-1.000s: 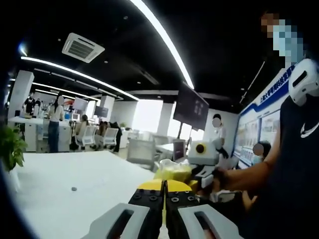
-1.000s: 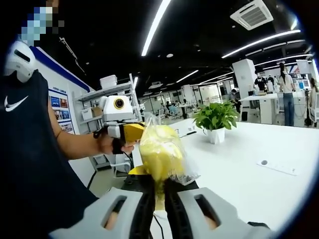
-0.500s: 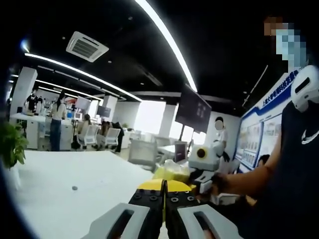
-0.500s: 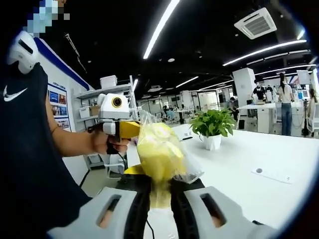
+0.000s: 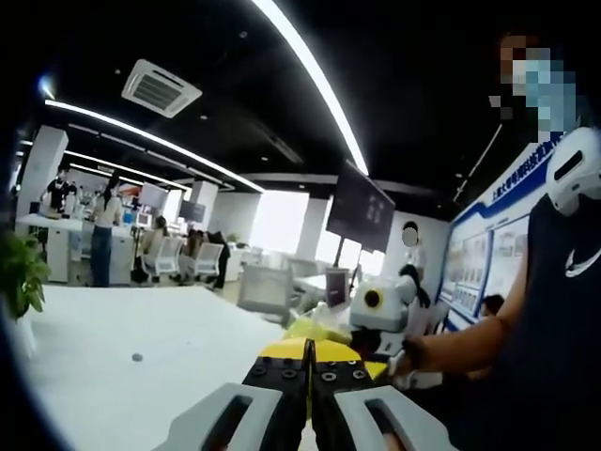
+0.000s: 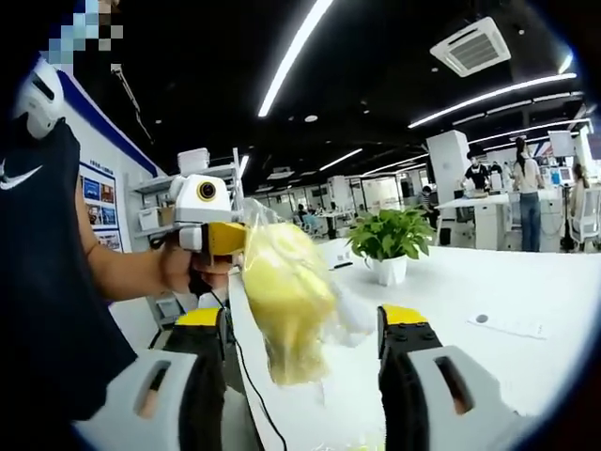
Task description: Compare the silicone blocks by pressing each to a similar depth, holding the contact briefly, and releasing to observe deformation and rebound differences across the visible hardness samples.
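Note:
A clear plastic bag of soft yellow blocks (image 6: 282, 291) hangs in front of me in the right gripper view. My right gripper (image 6: 302, 315) is open, its yellow-tipped jaws standing wide on either side of the bag without touching it. My left gripper (image 6: 230, 241), held by a hand (image 6: 178, 268), comes in from the left and pinches the bag's top. In the left gripper view, my left gripper (image 5: 310, 349) is shut, and part of the yellow bag (image 5: 317, 328) shows just beyond its tips.
A white table (image 6: 526, 282) stretches to the right with a potted plant (image 6: 390, 240) and a flat white strip (image 6: 498, 324) on it. A small dark dot (image 5: 137, 357) lies on the tabletop. A black cable (image 6: 249, 395) trails below the bag. The person's torso (image 5: 554, 310) is close by.
My right gripper has opened and let go of the yellow bag, its jaws now far apart. The bag stays hanging from my left gripper, which remains shut.

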Demonstrator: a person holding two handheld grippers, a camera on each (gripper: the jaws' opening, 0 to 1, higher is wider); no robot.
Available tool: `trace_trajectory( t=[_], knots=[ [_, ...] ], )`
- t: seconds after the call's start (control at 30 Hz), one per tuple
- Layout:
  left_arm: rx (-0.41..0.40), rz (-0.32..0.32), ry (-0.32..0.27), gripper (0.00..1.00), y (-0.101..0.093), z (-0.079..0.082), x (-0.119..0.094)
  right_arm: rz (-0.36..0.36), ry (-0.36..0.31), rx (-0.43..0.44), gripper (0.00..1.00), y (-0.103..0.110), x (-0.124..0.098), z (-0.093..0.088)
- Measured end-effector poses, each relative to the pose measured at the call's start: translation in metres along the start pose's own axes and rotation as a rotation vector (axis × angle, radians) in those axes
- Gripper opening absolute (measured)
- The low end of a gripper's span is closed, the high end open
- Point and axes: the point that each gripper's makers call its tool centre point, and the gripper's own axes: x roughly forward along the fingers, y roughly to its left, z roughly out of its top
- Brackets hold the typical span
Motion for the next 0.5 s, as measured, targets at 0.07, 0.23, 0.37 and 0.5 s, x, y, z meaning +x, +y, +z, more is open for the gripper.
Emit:
trace_trajectory(
  t=[0.07,0.23,0.37,0.5],
  knots=[
    [-0.002,0.000,-0.002,0.00,0.000,0.001,-0.001,-0.012,-0.007,0.009,0.86,-0.003,-0.001,0.002],
    [-0.007,0.005,-0.014,0.00,0.002,0.006,-0.003,-0.058,-0.028,0.011,0.96,-0.012,-0.006,0.006],
    [-0.010,0.009,-0.023,0.00,0.005,0.009,-0.005,-0.092,-0.028,-0.020,0.96,-0.019,-0.011,0.008],
    [-0.012,0.017,-0.028,0.00,0.008,0.012,-0.006,-0.134,-0.032,-0.033,0.96,-0.028,-0.020,0.009]
  ],
)
